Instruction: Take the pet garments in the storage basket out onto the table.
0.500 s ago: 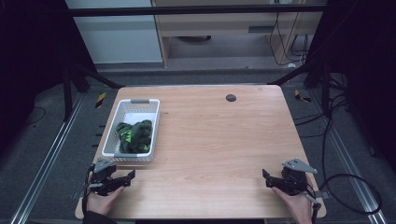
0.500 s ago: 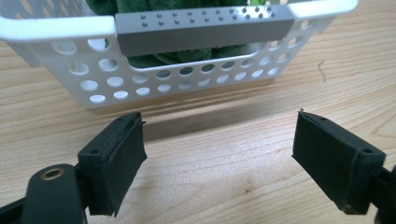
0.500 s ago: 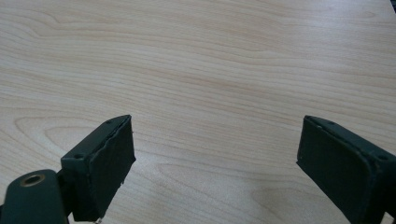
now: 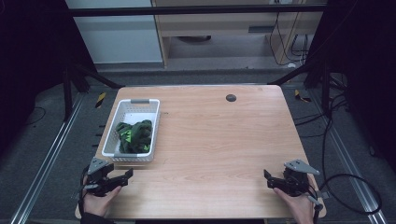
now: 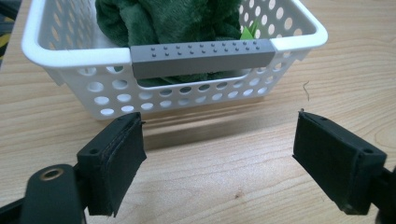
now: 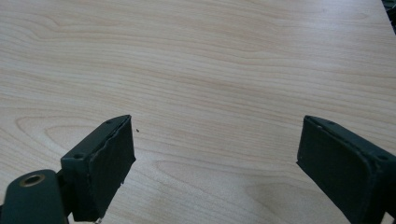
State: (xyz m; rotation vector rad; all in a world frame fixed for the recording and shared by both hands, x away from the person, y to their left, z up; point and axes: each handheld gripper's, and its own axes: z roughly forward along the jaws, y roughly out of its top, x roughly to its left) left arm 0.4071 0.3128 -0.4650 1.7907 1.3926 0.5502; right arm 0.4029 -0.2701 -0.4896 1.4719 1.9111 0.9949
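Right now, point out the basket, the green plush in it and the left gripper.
basket [image 5: 201,58], left gripper view, grey handle.
green plush [image 4: 135,135], high view, middle of the bundle.
left gripper [image 5: 217,156], left gripper view, between the open jaws.

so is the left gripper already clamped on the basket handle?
No. In the left gripper view the left gripper stands open short of the white basket, its grey handle untouched, only bare table between the jaws.

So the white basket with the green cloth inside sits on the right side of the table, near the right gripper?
Not quite. The white basket with the green cloth sits on the left side of the table, near the left gripper, as the high view shows.
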